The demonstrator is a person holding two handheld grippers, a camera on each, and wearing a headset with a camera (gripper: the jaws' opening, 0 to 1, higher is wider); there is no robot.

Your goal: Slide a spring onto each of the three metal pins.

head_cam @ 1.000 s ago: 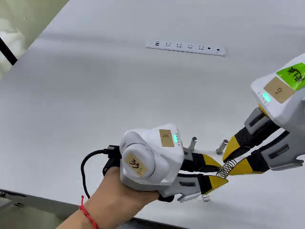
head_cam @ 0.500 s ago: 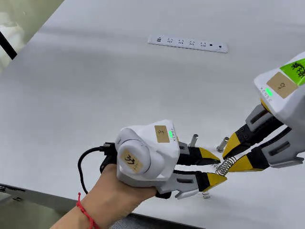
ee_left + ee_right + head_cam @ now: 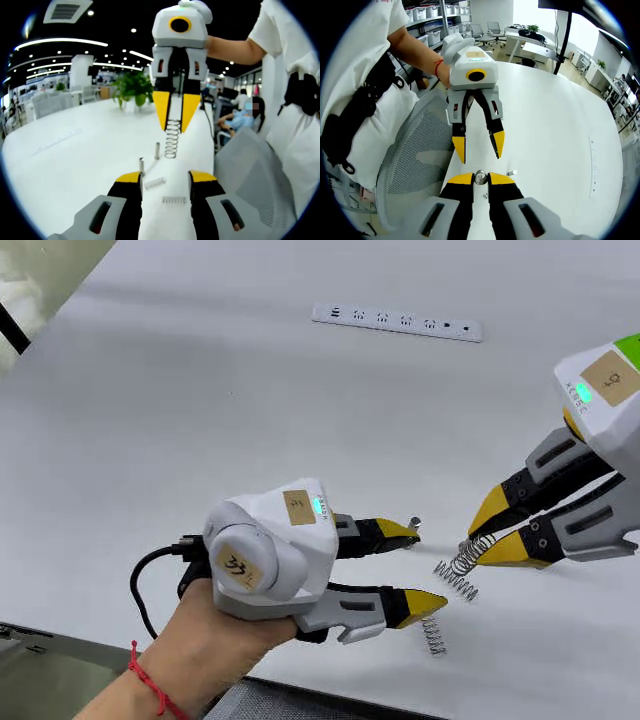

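Note:
My right gripper comes in from the right, shut on a coil spring that hangs slanted from its yellow tips down toward the white table. In the left gripper view this spring hangs beside a short metal pin; a second pin stands nearer. My left gripper, held in a hand, is open with nothing between its jaws, its upper tip close to a pin. Two loose springs lie on the table. In the right gripper view the spring's end shows between the shut jaws.
A white power strip lies far back on the table. The table's front edge runs close below the left gripper. A mesh office chair stands beside the table, and the person's body is close to it.
The left gripper has drawn back to the left, away from the held spring, and its jaws stand wider apart. The right gripper keeps the spring and has shifted slightly right.

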